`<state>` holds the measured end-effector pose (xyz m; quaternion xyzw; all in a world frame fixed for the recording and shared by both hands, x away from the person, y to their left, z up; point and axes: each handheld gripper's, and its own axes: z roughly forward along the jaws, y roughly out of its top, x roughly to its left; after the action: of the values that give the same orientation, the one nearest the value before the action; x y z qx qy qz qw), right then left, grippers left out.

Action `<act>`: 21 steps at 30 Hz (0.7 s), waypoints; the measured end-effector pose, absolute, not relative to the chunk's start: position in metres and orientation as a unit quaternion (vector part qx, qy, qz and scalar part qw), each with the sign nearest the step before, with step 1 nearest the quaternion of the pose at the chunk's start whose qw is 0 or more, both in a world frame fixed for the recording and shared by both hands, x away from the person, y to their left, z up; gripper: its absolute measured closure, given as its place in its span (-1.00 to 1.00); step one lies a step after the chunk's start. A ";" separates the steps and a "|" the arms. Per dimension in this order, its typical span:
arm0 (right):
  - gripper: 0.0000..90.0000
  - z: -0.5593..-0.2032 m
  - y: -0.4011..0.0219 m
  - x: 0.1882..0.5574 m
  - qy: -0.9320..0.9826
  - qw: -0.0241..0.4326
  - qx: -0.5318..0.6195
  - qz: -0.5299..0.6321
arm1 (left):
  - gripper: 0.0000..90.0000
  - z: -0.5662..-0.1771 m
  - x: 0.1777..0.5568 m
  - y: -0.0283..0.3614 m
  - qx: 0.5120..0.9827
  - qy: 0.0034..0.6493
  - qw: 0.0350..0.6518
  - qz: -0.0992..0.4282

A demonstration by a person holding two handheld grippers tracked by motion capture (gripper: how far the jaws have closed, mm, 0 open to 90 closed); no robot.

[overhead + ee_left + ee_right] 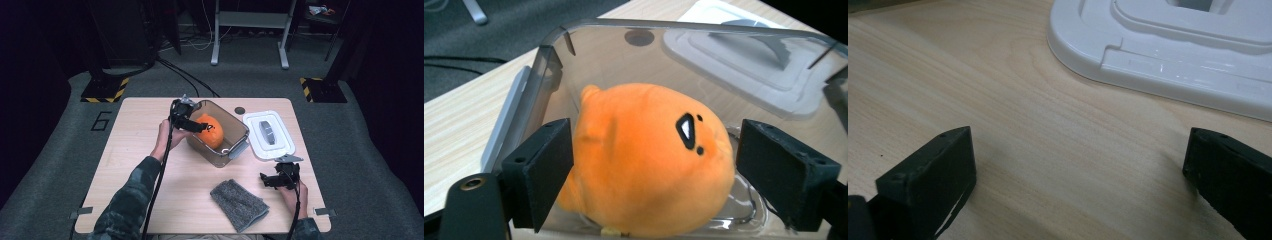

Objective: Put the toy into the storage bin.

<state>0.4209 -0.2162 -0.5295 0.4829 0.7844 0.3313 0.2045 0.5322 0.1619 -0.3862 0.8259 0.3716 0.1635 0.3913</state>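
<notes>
On the desk in the high view, the orange plush lies inside the clear bin; the lid is still off, beside it. Left gripper view: left tool wide, pads apart from plush, walls near. Right gripper view: right tool wide, empty, bare desk ahead.

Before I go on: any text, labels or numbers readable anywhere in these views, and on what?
"6": dark numeral on the grey floor mat left of the table.
The orange plush toy bears face markings, no lettering.
The white lid and clear container show no readable label.
</notes>
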 end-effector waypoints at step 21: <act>-1.00 -0.530 -0.216 0.421 0.784 0.205 0.483 0.331 | -0.73 -0.386 0.462 0.224 0.791 0.370 0.443 0.204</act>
<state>0.4210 -0.2163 -0.5295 0.4826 0.7844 0.3313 0.2049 0.4620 0.2237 -0.3860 0.7906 0.3701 0.2041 0.4431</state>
